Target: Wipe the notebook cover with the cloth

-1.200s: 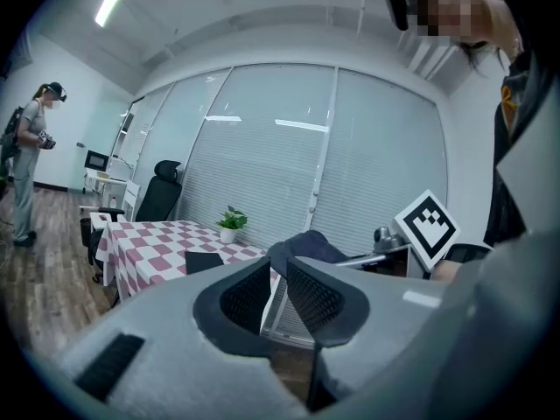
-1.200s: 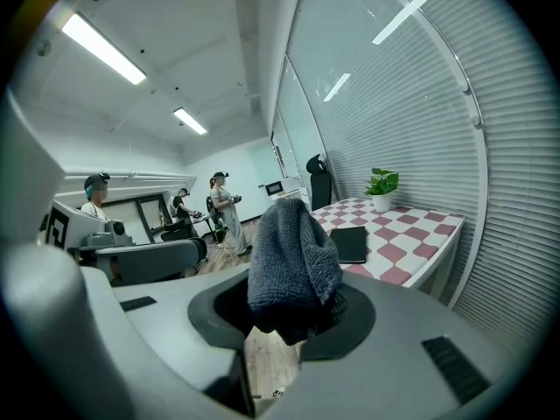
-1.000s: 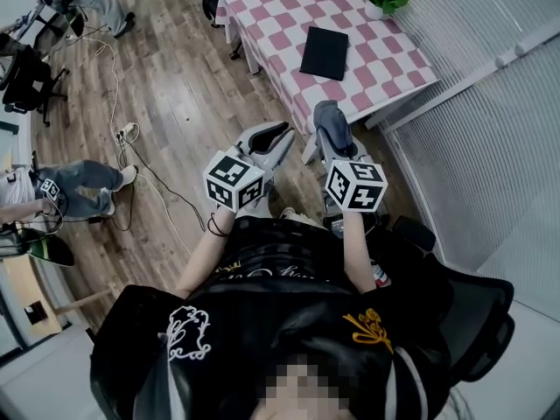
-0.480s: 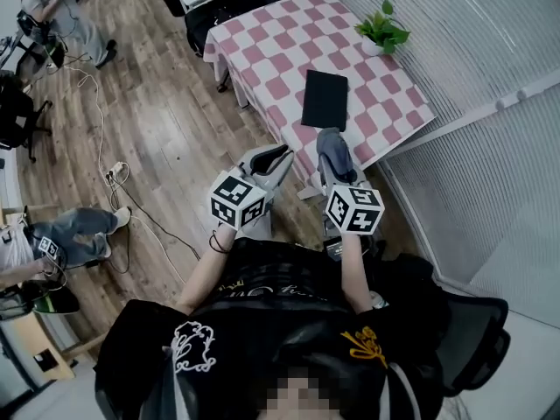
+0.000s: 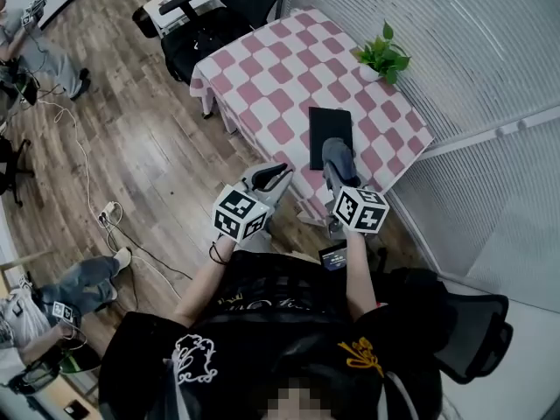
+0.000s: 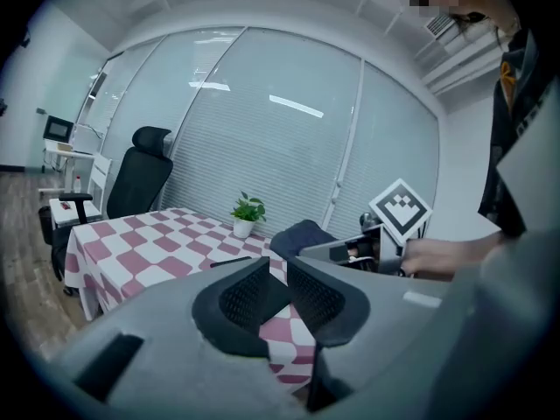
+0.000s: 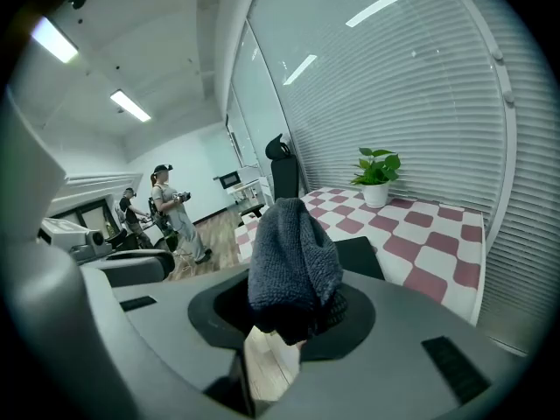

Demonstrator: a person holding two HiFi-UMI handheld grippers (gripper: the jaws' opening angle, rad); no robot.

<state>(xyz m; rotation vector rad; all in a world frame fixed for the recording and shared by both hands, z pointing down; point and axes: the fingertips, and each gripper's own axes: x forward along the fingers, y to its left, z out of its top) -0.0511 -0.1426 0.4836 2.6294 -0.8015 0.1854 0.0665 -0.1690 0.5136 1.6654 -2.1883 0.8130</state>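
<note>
A black notebook lies flat on the pink-and-white checked table, near its front edge. My right gripper is shut on a bunched grey-blue cloth, which hangs over the notebook's near end; whether it touches is unclear. In the right gripper view the cloth fills the jaws of the right gripper and the notebook shows just behind. My left gripper is off the table's front left edge, over the floor. Its pads nearly meet at the tips, holding nothing.
A potted plant stands at the table's far right. A black office chair is behind the table. Slatted blinds close off the right side. Cables and other people are on the wooden floor to the left.
Both grippers have come forward to the table. The right one with the cloth went from short of the table edge to over the notebook's near end. The left stays beside it.
</note>
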